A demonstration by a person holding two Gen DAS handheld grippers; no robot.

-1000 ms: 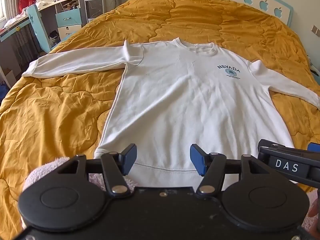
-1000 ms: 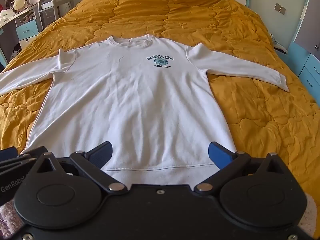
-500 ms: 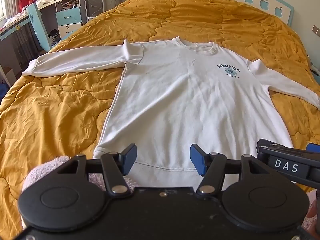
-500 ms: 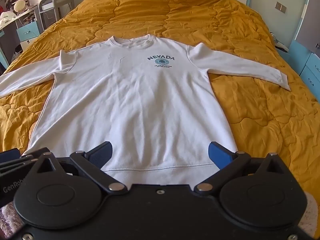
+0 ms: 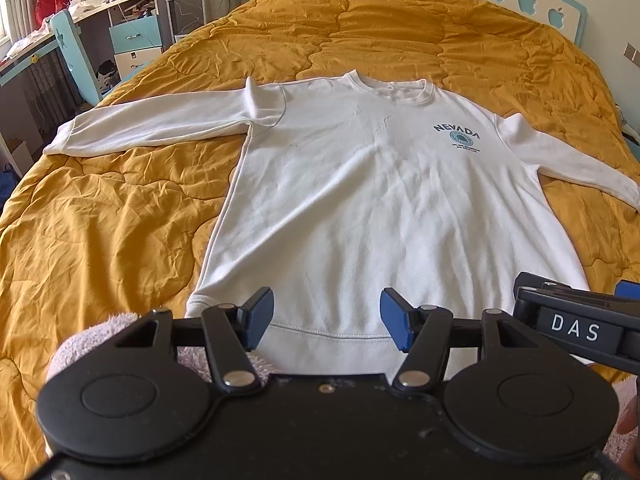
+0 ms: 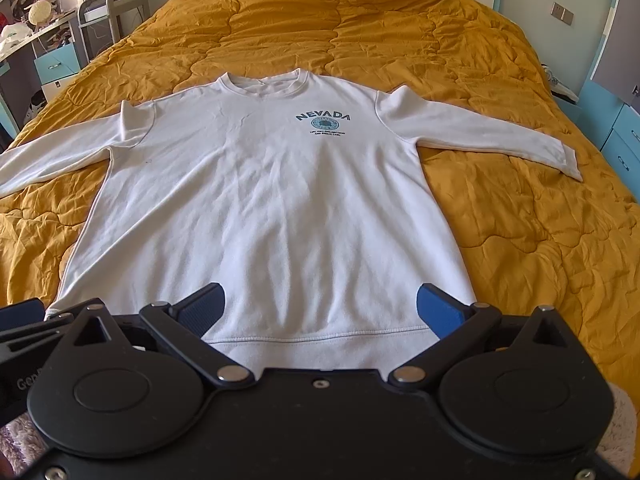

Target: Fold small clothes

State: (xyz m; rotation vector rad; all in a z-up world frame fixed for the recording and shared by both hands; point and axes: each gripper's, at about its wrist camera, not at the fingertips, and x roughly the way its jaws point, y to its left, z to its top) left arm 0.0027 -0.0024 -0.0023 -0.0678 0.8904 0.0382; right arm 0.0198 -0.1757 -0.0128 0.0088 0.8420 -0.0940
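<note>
The white sweatshirt point(image 6: 264, 208) lay totally unfolded, and left gripper point(image 5: 327, 314) and right gripper point(image 6: 320, 308) were wide apart, holding nothing.

White long-sleeved sweatshirt point(image 5: 372, 200) before me: spread flat, front up, on the mustard quilt point(image 5: 120, 220); both sleeves extended sideways, collar farthest from me, ribbed hem nearest, "NEVADA" print point(image 6: 323, 117) on chest.
</note>
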